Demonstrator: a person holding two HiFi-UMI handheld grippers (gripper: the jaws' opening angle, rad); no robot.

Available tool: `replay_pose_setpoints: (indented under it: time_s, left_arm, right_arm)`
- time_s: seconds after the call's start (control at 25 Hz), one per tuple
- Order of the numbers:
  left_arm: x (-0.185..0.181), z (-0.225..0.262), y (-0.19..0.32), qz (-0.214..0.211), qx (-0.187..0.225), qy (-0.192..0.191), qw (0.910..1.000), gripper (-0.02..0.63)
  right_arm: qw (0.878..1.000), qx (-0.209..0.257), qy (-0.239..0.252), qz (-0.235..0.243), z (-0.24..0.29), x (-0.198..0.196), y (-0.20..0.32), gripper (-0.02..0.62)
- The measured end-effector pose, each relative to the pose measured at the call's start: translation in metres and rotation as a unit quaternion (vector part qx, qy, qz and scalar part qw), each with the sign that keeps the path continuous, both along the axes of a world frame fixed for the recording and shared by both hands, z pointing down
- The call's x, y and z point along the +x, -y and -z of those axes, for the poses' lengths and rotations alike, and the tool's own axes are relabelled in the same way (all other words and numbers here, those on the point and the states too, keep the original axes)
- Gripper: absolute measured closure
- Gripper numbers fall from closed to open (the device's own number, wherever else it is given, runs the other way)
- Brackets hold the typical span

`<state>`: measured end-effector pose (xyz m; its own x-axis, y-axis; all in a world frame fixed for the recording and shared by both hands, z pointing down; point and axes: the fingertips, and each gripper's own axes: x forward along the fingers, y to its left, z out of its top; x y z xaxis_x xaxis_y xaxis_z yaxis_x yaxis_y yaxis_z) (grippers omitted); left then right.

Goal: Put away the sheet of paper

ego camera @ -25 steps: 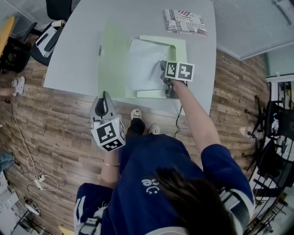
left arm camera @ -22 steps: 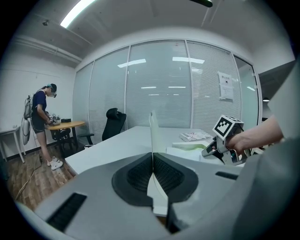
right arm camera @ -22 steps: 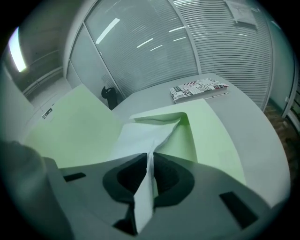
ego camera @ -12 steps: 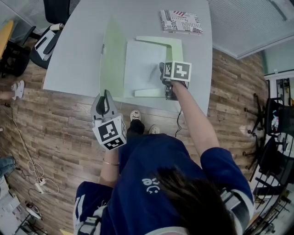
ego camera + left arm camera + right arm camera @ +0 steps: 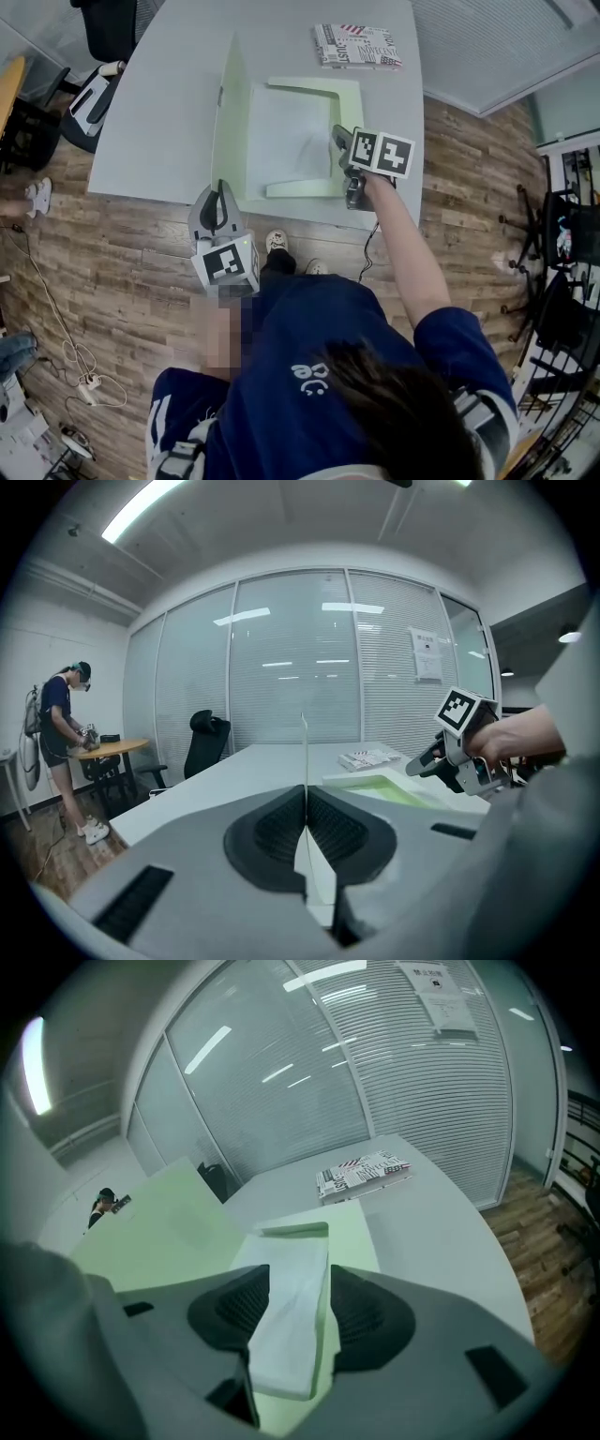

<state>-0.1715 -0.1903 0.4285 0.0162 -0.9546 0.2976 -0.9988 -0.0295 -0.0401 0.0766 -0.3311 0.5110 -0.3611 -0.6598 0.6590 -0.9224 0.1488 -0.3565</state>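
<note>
The left tongs (image 5: 219,192) are clamped tight on the near edge of the green folder cover (image 5: 231,112), standing it almost upright so that the folder base (image 5: 349,103) lies exposed on the surface (image 5: 150,122). The white sheet of paper (image 5: 286,131) lies flat on that base. The right tongs (image 5: 340,141) hover at its right edge, their jaws having just been opening and standing wide, with the sheet visible between them but not pinched. By my reading only 1 step remains: lowering the cover.

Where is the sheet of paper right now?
In the head view the sheet of paper lies in the open green folder at mid-table, right of its raised cover and nearer the person than the magazine.
</note>
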Motion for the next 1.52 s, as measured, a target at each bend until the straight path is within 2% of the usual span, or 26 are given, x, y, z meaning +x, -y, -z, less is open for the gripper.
replay_pose_setpoints:
  time_s: [0.28, 0.44, 0.8, 1.0, 1.08, 1.32, 1.52]
  left_arm:
    - [0.044, 0.012, 0.013, -0.067, 0.014, 0.036, 0.997, 0.598]
    - [0.079, 0.011, 0.019, -0.126, 0.017, 0.071, 0.9894, 0.598]
    - [0.153, -0.017, 0.021, -0.238, 0.0, 0.147, 0.9599, 0.579]
    - [0.188, -0.041, 0.016, -0.291, -0.014, 0.196, 0.9364, 0.552]
    - [0.2, -0.05, 0.014, -0.309, -0.024, 0.192, 0.9312, 0.544]
    - [0.223, -0.075, 0.015, -0.339, -0.059, 0.162, 0.9249, 0.514]
    - [0.238, -0.09, 0.015, -0.358, -0.088, 0.109, 0.923, 0.485]
  right_arm:
    - [0.997, 0.049, 0.048, -0.022, 0.042, 0.023, -0.01, 0.382]
    - [0.994, 0.08, 0.073, -0.031, 0.066, 0.036, -0.02, 0.382]
    - [0.987, 0.11, 0.091, -0.074, 0.083, 0.078, -0.047, 0.383]
    - [0.988, 0.098, 0.087, -0.085, 0.068, 0.097, -0.058, 0.385]
    - [0.987, 0.097, 0.086, -0.093, 0.065, 0.105, -0.064, 0.387]
    - [0.984, 0.095, 0.1, -0.113, 0.058, 0.112, -0.079, 0.387]
    - [0.982, 0.088, 0.111, -0.125, 0.047, 0.116, -0.09, 0.387]
